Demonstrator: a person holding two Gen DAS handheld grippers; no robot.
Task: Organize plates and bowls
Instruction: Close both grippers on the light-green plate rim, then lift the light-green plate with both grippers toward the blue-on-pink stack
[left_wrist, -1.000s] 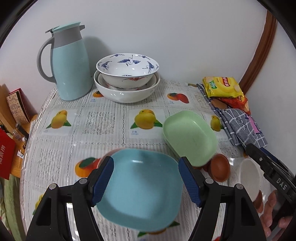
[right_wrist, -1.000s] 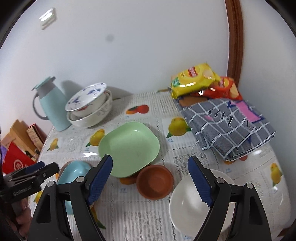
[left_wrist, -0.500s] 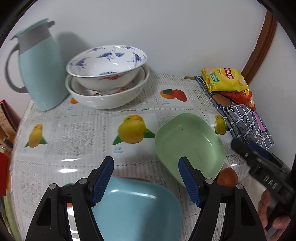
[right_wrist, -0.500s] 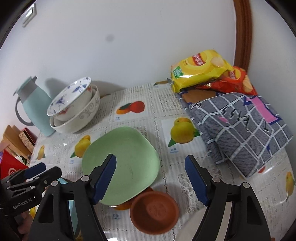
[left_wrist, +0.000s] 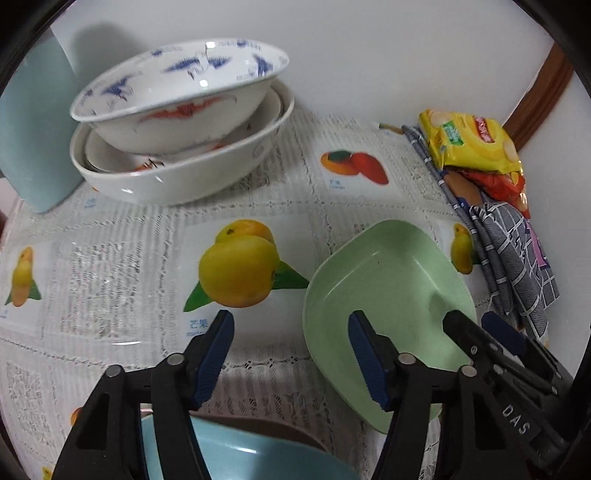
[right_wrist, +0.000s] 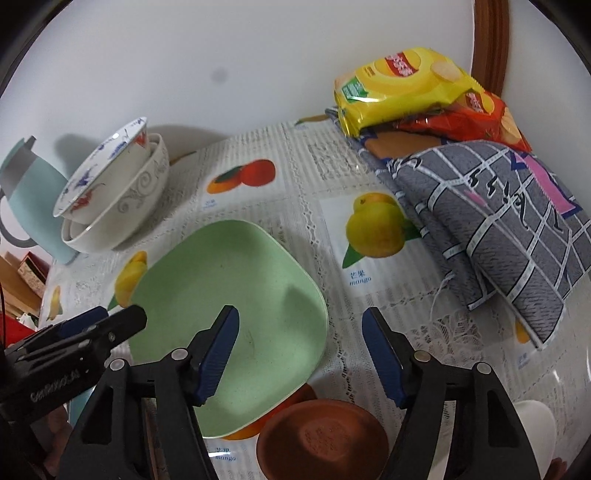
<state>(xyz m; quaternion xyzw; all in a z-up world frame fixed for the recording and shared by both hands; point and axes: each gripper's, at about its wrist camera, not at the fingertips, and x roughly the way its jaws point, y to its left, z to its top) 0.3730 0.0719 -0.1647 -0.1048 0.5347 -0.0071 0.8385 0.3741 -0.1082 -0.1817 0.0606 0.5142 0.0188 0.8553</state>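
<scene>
We judge the step in hand to be the approach to the green plate (right_wrist: 229, 295), taken from both sides at once; nothing is lifted yet.

Landmark: the green plate, flat on the fruit-print tablecloth (left_wrist: 258, 206).
- Stacked white bowls (left_wrist: 181, 122) stand well beyond it, toward the wall, with the pale blue jug (right_wrist: 33, 206) just beside them.
- Brown saucer (right_wrist: 321, 439) sits at its near edge, the plate rim seeming to overlap it.
- Blue plate (left_wrist: 240, 458) lies near it, under the left gripper's frame.
- Folded grey checked cloth (right_wrist: 498, 229) and yellow snack bag (right_wrist: 402, 85) lie off to its far side, well apart.
- A white bowl (right_wrist: 535, 435) shows only as a sliver past the saucer.

Tools:
- Left gripper (left_wrist: 288, 358): jaws partly spread and have just been closing. Between them we see bare tablecloth; its right finger (left_wrist: 365, 358) overlaps the plate's near rim in the left view, but contact we cannot tell. It holds nothing.
- Right gripper (right_wrist: 299, 354): jaws partly spread, also just been closing. One finger hangs over the plate's well, the other over the cloth outside, so the rim lies between them, not yet pinched.

Next move, in our judgement: lower until a rim sits between the pads, then close. The rim is thin and smooth, so a shallow bite could slip, and tilting the plate might nudge the saucer.
</scene>
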